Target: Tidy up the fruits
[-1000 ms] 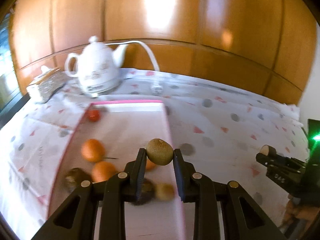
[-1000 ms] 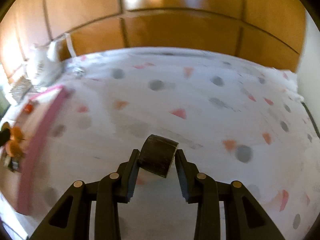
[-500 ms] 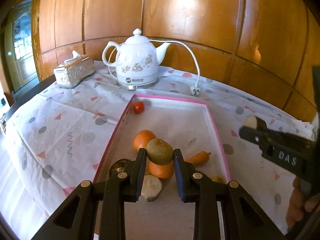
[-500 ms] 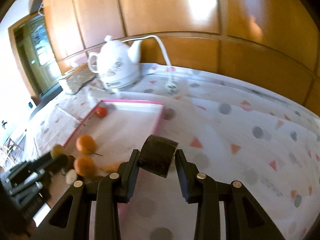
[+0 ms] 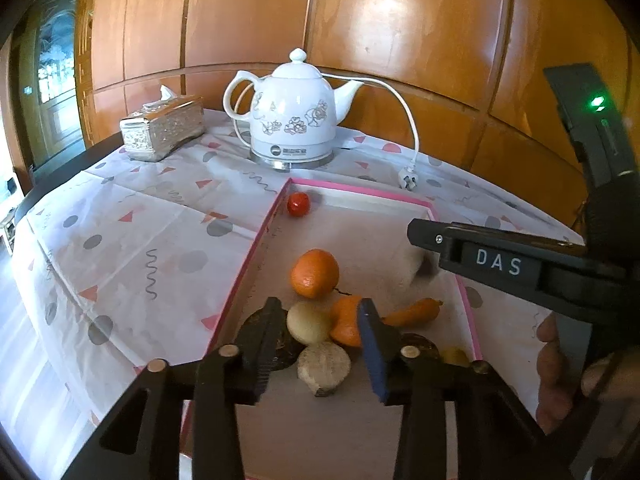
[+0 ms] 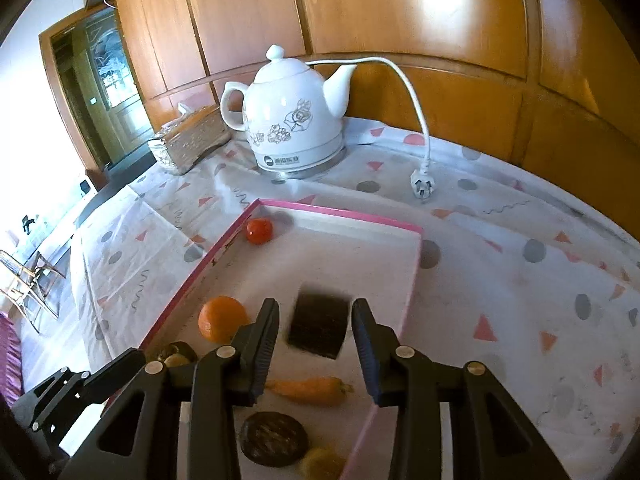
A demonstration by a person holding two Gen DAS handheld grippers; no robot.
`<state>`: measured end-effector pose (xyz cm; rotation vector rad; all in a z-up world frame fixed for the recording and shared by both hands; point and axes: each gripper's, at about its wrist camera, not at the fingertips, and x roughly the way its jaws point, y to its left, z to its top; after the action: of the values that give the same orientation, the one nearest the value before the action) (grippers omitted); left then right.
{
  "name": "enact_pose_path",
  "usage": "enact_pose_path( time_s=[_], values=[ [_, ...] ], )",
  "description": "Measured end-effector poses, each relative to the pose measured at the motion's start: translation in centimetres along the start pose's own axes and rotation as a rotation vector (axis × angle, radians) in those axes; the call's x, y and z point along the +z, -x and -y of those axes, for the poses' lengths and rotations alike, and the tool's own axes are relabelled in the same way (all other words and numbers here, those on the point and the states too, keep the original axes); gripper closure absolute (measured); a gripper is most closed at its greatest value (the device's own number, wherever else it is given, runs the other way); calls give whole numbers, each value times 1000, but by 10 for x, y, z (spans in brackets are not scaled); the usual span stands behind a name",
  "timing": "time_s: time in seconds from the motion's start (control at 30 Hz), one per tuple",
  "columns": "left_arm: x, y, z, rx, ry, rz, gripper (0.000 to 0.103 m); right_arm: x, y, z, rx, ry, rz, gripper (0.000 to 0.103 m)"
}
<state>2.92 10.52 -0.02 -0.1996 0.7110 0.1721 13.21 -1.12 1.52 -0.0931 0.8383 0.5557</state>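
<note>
the only writing i can read is "das" on the side of my right gripper (image 5: 500, 261), seen from the left wrist; the logo on the white kettle (image 6: 294, 120) is too small to make out. both my tongs hang released over the pink-rimmed tray (image 6: 332, 210). my left gripper (image 5: 320, 328) is spread above the pale kiwi (image 5: 309, 322), which sits in the fruit pile beside an orange (image 5: 315, 273) and a carrot (image 5: 412, 313). my right gripper (image 6: 316, 330) is spread either side of a blurred dark block (image 6: 319, 326), touching neither finger. only the right view shows the tray's far right rim and the plug (image 6: 420, 188) beyond it. the tray's middle lies bare behind the tomato (image 6: 259, 231).
</note>
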Motion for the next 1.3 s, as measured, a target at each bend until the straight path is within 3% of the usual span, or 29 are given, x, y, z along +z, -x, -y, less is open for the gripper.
enact_pose_path(
  time_s=[0.03,0.17,0.23,0.47,0.73,0.97,1.3],
  values=[
    [0,0,-1,3,1,1,51,0,0,-1,6,-5,0,62],
    [0,5,-3,9,8,9,48,-4,3,-4,28,0,3,57],
    [0,8,-3,12,9,12,42,-7,9,-4,25,-9,14,57],
    [-4,22,-4,40,18,37,21,-26,43,3,-73,-50,82,57],
    [-8,43,2,51,14,84,3,-65,69,9,-180,-81,95,57],
    [-9,56,16,52,-11,111,0,-87,78,8,-198,-76,94,57],
    [-10,61,21,42,-13,122,0,-89,85,11,-201,-84,115,57]
  ],
)
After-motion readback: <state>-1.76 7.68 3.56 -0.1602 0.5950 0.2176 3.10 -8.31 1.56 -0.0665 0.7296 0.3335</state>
